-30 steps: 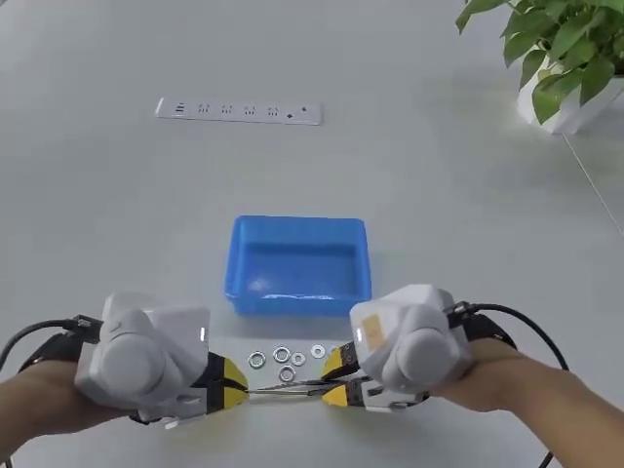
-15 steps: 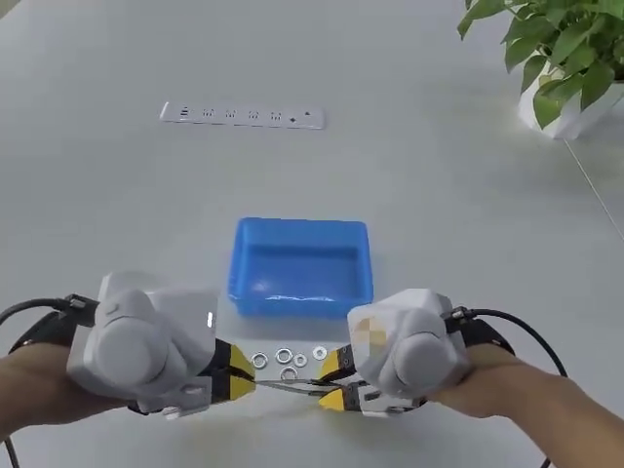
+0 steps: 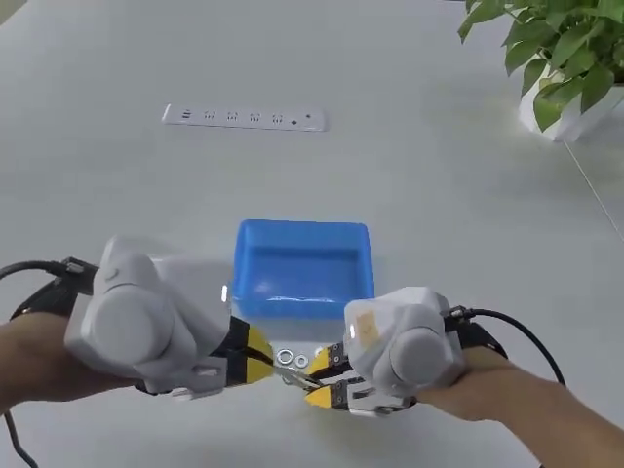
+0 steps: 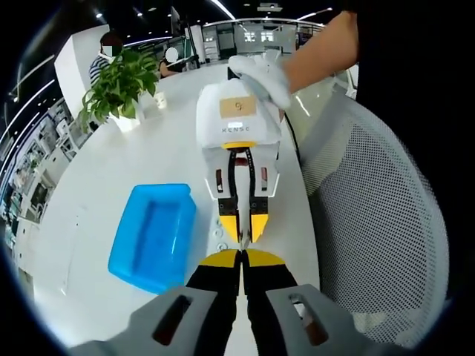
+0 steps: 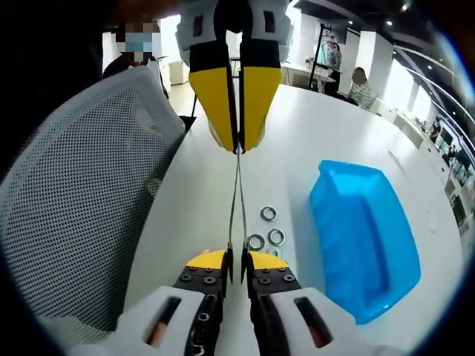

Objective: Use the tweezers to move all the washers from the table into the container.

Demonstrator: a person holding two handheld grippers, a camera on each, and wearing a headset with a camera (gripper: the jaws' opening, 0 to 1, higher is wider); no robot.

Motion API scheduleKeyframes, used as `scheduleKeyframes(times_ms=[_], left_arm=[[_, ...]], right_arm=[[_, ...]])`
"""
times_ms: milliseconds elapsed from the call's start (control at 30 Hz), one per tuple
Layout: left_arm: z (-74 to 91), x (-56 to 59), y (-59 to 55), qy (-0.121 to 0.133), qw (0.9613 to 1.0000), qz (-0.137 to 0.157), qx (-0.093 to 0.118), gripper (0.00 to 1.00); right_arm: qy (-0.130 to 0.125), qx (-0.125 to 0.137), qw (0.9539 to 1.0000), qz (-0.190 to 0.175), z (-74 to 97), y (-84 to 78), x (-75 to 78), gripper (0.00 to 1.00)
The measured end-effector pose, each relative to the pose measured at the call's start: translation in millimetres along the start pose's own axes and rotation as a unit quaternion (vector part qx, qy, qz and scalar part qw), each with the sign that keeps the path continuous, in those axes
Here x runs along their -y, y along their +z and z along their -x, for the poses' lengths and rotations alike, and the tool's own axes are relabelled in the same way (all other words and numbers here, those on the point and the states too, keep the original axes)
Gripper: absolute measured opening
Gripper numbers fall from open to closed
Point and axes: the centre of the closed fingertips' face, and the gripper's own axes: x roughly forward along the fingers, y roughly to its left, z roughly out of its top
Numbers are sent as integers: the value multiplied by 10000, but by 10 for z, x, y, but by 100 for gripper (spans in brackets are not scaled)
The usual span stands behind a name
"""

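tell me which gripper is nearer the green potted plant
Right. The right gripper sits left of the green potted plant; the left gripper, sharing the metal tweezers, is farther left.

Yellow jaws tip white left gripper (image 3: 265, 354), right gripper (image 3: 315, 378).

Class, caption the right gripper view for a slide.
Right gripper and left gripper both hold tweezers beside washers and blue container.

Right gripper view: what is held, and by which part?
The tweezers, pinched at one end by the right hand-held gripper and at the other by the left hand-held gripper.
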Motion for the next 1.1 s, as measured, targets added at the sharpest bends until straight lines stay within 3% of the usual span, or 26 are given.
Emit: scheduleKeyframes(times_ms=[333, 667, 900, 1100], left_arm=[[6, 18, 187, -127, 9997, -138, 172, 5], [-36, 24, 261, -281, 9987, -193, 369, 5], [-71, 61, 326, -465, 9970, -323, 519, 6], [-104, 73, 295, -521, 9969, -384, 457, 7]], right_arm=[[-21, 194, 9997, -113, -49, 109, -28, 11], [-6, 202, 9996, -219, -31, 86, -50, 9], [-47, 226, 9997, -17, -10, 61, -74, 8], [-44, 262, 9996, 14, -1, 55, -74, 8]])
